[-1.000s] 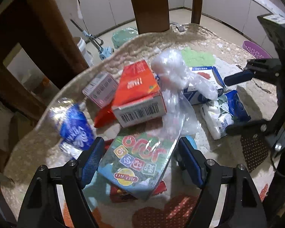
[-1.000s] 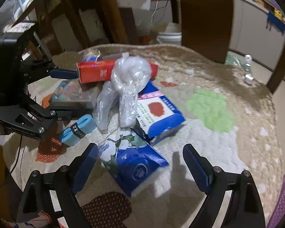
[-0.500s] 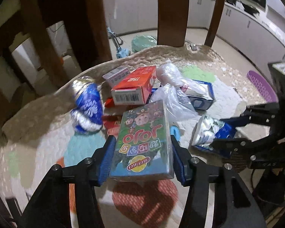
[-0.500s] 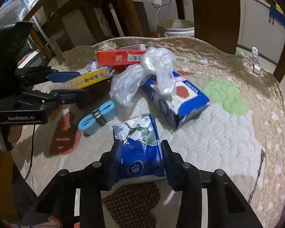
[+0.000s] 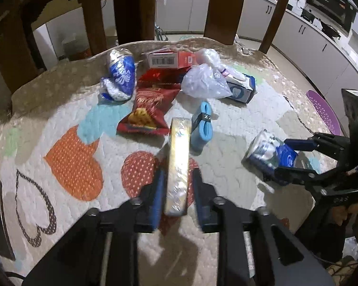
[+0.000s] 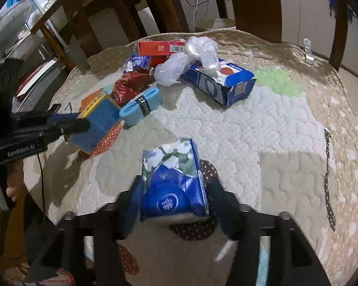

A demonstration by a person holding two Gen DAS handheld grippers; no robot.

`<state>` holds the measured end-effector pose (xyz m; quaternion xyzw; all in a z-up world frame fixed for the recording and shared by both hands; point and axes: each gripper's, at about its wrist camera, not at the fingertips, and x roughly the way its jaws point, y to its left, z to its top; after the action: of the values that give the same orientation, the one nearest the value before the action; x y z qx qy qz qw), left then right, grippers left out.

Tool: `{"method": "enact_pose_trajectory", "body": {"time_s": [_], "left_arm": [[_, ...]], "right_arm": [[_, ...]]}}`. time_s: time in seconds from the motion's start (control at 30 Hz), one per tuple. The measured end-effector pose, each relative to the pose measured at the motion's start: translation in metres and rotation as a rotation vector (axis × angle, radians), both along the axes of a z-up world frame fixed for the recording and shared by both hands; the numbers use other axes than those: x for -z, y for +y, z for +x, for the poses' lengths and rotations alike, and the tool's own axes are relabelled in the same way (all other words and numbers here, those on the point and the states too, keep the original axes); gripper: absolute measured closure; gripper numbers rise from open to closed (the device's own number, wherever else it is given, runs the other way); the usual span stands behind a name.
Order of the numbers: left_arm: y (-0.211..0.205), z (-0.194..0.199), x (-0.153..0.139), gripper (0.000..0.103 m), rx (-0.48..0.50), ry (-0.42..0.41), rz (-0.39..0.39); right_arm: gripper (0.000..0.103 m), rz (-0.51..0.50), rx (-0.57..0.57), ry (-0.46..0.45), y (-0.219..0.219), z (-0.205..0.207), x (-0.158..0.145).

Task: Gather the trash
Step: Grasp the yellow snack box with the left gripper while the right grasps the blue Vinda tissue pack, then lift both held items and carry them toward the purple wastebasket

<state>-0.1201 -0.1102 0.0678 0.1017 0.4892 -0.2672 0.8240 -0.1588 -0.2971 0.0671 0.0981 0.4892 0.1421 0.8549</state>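
Note:
My left gripper [image 5: 177, 186] is shut on a flat colourful card box [image 5: 177, 164], held edge-up above the quilted table cover; it also shows in the right wrist view [image 6: 95, 124]. My right gripper [image 6: 173, 197] is shut on a blue tissue pack [image 6: 173, 183], lifted off the table; the pack also shows in the left wrist view [image 5: 269, 151]. Left on the table are a red snack bag [image 5: 150, 102], a blue wrapper [image 5: 121, 75], a red box [image 5: 169, 58], a clear plastic bag [image 5: 202, 81], a blue carton [image 6: 219, 81] and a light blue roll [image 5: 202, 124].
The quilted cover [image 5: 66, 157] with heart patches spans the round table. Wooden chairs [image 5: 224, 7] stand at the far edge. A purple basket [image 5: 322, 109] lies on the floor to the right. White cabinets line the back.
Both grippers have lifted and pulled back from the pile with their loads. The left gripper has turned the card box from flat to edge-up.

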Motion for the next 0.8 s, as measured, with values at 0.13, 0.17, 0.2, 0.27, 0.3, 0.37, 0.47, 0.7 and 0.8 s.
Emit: {"method": "enact_pose_trajectory", "body": {"time_s": [0.13, 0.17, 0.2, 0.27, 0.3, 0.37, 0.47, 0.7, 0.8], "left_arm": [[0.002, -0.003, -0.006, 0.035, 0.005, -0.067, 0.014], [0.0, -0.001, -0.006, 0.035, 0.01, -0.076, 0.023], [-0.002, 0.002, -0.004, 0.035, 0.005, -0.088, 0.044], [-0.006, 0.008, 0.002, 0.035, -0.012, -0.099, 0.084], [-0.008, 0.01, 0.006, 0.035, -0.018, -0.098, 0.098], [-0.012, 0.012, 0.015, 0.037, -0.028, -0.079, 0.121], [-0.014, 0.008, 0.024, 0.067, -0.038, -0.054, 0.124], [-0.007, -0.003, 0.019, 0.087, -0.105, -0.028, 0.071], [-0.002, -0.009, 0.008, 0.087, -0.134, -0.043, 0.038]], "right_arm": [[0.024, -0.024, -0.009, -0.015, 0.008, -0.006, -0.002], [0.024, -0.03, -0.011, -0.015, 0.01, -0.006, -0.001], [0.024, -0.04, -0.014, -0.015, 0.013, -0.005, 0.0], [0.024, -0.064, -0.018, -0.012, 0.019, -0.003, 0.004], [0.024, -0.076, -0.018, -0.011, 0.022, -0.001, 0.006], [0.024, -0.101, -0.015, -0.015, 0.028, -0.001, 0.008], [0.025, -0.142, -0.014, -0.027, 0.035, -0.001, 0.009], [0.047, -0.155, 0.032, -0.033, 0.029, -0.007, 0.008], [0.047, -0.135, 0.048, -0.043, 0.025, -0.012, 0.004]]}}
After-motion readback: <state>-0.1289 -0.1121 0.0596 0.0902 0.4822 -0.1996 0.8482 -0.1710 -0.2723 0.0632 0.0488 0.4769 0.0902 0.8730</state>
